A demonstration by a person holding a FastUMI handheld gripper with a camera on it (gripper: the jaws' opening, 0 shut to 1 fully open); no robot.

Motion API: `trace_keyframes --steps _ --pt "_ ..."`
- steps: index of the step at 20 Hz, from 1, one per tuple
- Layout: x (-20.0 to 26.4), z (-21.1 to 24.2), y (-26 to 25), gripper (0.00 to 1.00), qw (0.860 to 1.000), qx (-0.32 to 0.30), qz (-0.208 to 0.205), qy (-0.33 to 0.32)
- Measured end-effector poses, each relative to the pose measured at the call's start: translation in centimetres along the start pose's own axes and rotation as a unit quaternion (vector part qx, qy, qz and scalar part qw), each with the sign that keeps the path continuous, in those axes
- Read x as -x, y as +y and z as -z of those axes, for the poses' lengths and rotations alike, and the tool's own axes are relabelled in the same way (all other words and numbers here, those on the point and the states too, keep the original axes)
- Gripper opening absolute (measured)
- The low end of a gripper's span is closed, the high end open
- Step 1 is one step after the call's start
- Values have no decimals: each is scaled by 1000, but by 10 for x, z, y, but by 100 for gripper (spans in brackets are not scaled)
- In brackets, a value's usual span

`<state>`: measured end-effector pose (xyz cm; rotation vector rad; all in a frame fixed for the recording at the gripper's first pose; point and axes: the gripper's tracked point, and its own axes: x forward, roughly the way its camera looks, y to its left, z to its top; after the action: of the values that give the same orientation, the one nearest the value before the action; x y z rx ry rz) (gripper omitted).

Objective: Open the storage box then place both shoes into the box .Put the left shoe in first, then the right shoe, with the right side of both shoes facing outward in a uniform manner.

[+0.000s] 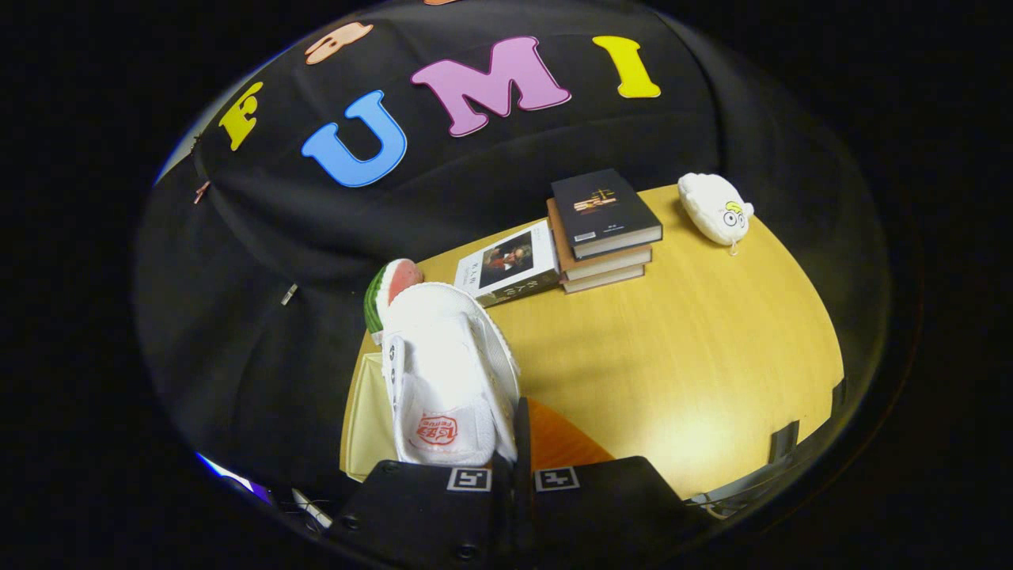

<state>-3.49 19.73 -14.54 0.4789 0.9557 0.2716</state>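
Note:
A white shoe (pixel 447 364) with a red logo on its tongue hangs just ahead of my fingers, toe pointing away from me. My gripper (pixel 520 447) is shut on the shoe, its jaws almost together on the shoe's right collar edge. Under the shoe's left side lies a pale cream surface (pixel 366 416), perhaps part of the storage box; I cannot tell. An orange surface (pixel 563 443) shows just right of the fingers. The shoe is above the near left part of the wooden table (pixel 696 356).
A watermelon-slice toy (pixel 386 293) sits just beyond the shoe's toe. A flat book (pixel 510 265) and a stack of three books (pixel 605 229) lie at the back of the table. A white plush toy (pixel 716 207) is at the far right corner.

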Motion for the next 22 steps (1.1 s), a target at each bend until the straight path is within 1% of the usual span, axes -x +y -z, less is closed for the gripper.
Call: trace_keyframes --steps 2,5,9,11,14,15,18,19,20,21,22 --pt "-11 11 30 5 1000 -16 -4 24" --pt "-31 28 66 5 999 -19 -2 44" --pt "-59 54 87 5 997 -30 29 71" --pt "-72 66 88 5 995 -19 50 82" --pt "-88 85 76 5 990 -9 99 102" --pt "-92 89 73 6 988 -7 110 107" --pt "-105 101 65 5 983 -9 138 121" --pt "-108 101 68 5 983 -12 135 121" --pt "-111 99 77 10 986 -16 117 117" --pt "-113 96 83 17 988 -12 106 112" --pt "-114 90 91 35 991 -4 92 102"
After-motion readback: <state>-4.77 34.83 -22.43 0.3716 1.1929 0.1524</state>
